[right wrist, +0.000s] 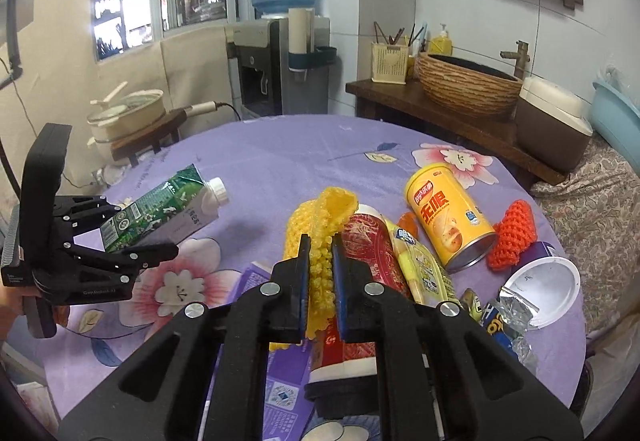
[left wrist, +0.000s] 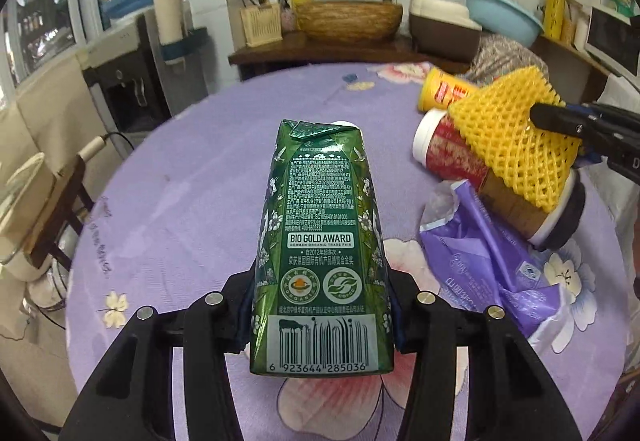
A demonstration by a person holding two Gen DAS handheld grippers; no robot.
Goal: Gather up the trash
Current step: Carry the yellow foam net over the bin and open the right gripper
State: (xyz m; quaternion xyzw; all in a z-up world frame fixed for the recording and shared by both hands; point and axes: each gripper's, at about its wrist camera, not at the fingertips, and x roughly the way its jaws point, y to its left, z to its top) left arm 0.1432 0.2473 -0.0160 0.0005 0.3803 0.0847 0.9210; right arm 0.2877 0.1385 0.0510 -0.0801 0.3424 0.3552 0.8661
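Observation:
My left gripper (left wrist: pixel 320 317) is shut on a green milk carton (left wrist: pixel 320 241) and holds it above the purple flowered tablecloth (left wrist: pixel 180 201); the carton also shows in the right wrist view (right wrist: pixel 168 209). My right gripper (right wrist: pixel 320 261) is shut on a yellow foam fruit net (right wrist: pixel 320 225), lifted over a red paper cup (right wrist: pixel 360 253); the net also shows in the left wrist view (left wrist: pixel 516 133). On the table lie a yellow chip can (right wrist: pixel 452 217), an orange foam net (right wrist: pixel 514 237), a purple wrapper (left wrist: pixel 480 253), a white cup (right wrist: pixel 544 281) and crumpled foil wrappers (right wrist: pixel 500 321).
A wooden counter (right wrist: pixel 440 117) with a woven basin (right wrist: pixel 468 85) stands behind the table. A water dispenser (right wrist: pixel 280 61) is at the back. A pot (right wrist: pixel 128 113) sits on a stool at the left. A blue basin (left wrist: pixel 500 15) is at the right.

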